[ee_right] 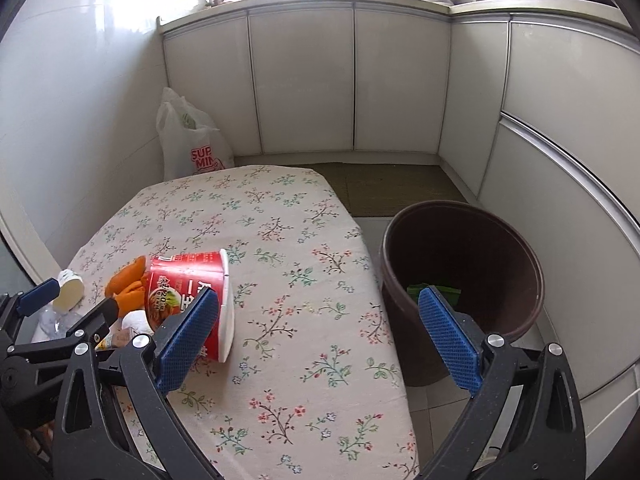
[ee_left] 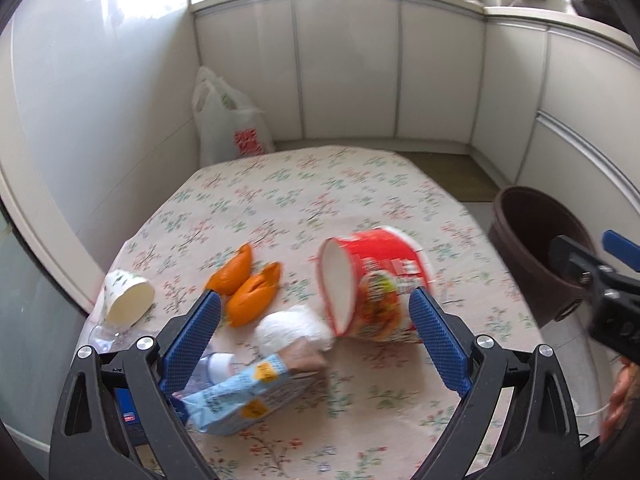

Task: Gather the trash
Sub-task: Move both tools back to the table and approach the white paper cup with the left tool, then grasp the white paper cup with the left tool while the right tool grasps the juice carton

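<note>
A red instant-noodle cup (ee_left: pixel 372 284) lies on its side on the floral tablecloth (ee_left: pixel 304 196); it also shows in the right wrist view (ee_right: pixel 192 292). Near it lie orange peels (ee_left: pixel 248 284), a crumpled white tissue (ee_left: pixel 292 326), a light-blue wrapper (ee_left: pixel 240 396), a small paper cup (ee_left: pixel 126 298) and a clear plastic bottle (ee_left: pixel 212 368). My left gripper (ee_left: pixel 316 316) is open and empty, hovering over the tissue and cup. My right gripper (ee_right: pixel 320 308) is open and empty, above the table's right edge beside the brown bin (ee_right: pixel 464 276).
The brown bin (ee_left: pixel 540 248) stands on the floor right of the table and holds something green (ee_right: pixel 436 292). A white plastic bag (ee_left: pixel 228 124) leans against the wall behind the table. White cabinets (ee_right: pixel 352 80) surround the space.
</note>
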### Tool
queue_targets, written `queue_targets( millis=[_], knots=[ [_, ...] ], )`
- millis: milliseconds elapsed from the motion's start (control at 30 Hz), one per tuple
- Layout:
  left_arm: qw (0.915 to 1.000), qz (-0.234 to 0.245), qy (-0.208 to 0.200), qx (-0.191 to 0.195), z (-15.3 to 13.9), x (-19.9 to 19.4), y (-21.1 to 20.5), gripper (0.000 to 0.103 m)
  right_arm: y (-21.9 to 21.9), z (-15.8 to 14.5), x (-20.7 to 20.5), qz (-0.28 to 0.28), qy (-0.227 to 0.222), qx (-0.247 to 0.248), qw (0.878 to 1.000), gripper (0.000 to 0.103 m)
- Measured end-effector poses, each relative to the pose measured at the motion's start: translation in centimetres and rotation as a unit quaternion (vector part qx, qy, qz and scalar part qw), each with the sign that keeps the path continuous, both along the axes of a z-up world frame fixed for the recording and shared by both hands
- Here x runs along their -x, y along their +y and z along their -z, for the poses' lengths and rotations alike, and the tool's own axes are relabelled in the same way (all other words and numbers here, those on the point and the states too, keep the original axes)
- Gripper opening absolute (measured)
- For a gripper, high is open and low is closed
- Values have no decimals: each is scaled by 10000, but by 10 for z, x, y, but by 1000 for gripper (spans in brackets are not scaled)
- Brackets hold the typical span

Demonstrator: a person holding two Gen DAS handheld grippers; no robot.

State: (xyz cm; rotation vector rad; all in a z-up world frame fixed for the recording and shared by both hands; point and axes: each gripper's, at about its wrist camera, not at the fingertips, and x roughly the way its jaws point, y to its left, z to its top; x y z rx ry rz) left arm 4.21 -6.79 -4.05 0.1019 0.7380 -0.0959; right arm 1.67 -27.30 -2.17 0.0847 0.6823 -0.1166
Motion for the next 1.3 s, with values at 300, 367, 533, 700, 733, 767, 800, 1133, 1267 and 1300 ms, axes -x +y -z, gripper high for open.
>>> queue_targets(
  millis=[300, 367, 533, 700, 733, 767, 800, 1133, 1267, 1300],
  knots=[
    [9932, -938, 552, 413, 11, -40, 76, 92, 36, 7, -19, -389, 81, -84, 9992, 96],
    [9898, -1132, 731, 454, 12, -52, 94, 92, 49, 10, -22, -556, 93, -24, 9984, 96],
    [9766, -1673, 1313, 311, 19, -87, 144, 92, 74, 18, -28, -864, 235, 91, 9959, 96],
    [9680, -1657, 1845, -388, 31, -122, 169, 92, 92, 26, -33, -1064, 433, 97, 9933, 96],
    [9661, -1604, 1925, -614, 35, -128, 171, 92, 95, 27, -34, -1102, 471, 91, 9928, 96],
    [9631, -1525, 2035, -886, 41, -134, 172, 92, 98, 28, -35, -1134, 501, 87, 9922, 96],
    [9601, -1461, 2141, -1047, 46, -139, 174, 92, 102, 30, -36, -1184, 553, 80, 9914, 96],
    [9343, -2219, 2638, 909, 72, -157, 233, 92, 124, 49, -40, -1470, 862, 248, 9851, 96],
    [9178, -2777, 2602, 1133, 75, -162, 237, 92, 127, 55, -42, -1500, 989, 216, 9835, 96],
    [9128, -2857, 2652, 1218, 78, -165, 240, 92, 127, 56, -42, -1505, 996, 226, 9833, 96]
  ],
)
